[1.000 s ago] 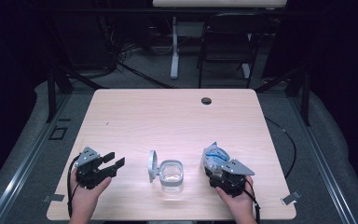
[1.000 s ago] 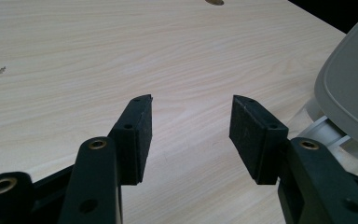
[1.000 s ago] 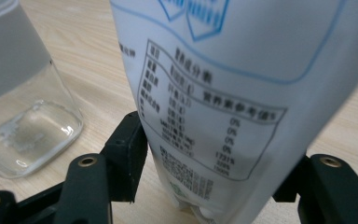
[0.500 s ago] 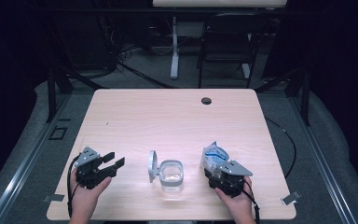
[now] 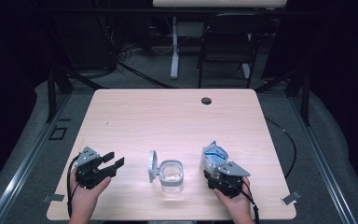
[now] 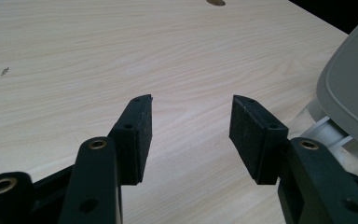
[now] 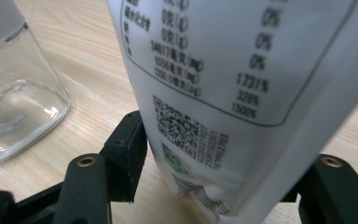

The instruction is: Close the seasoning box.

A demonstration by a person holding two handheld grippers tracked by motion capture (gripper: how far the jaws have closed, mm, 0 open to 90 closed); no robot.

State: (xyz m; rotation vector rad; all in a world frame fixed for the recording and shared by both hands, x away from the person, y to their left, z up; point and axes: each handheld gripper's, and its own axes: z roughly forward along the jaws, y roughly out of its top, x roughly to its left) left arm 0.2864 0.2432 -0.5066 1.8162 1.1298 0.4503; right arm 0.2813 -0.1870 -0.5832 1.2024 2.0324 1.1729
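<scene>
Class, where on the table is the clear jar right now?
In the high view, the clear jar stands near the table's front edge, between the left gripper and the pouch, lid open.

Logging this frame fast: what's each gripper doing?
Left gripper: open, empty, over the table.
Right gripper: closed on the white pouch.

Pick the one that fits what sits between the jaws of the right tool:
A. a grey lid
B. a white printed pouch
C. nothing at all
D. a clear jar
B: in the right gripper view the white pouch with printed figures and a square code stands between the black jaws of the right tool, while the clear jar stands apart on the table.
</scene>
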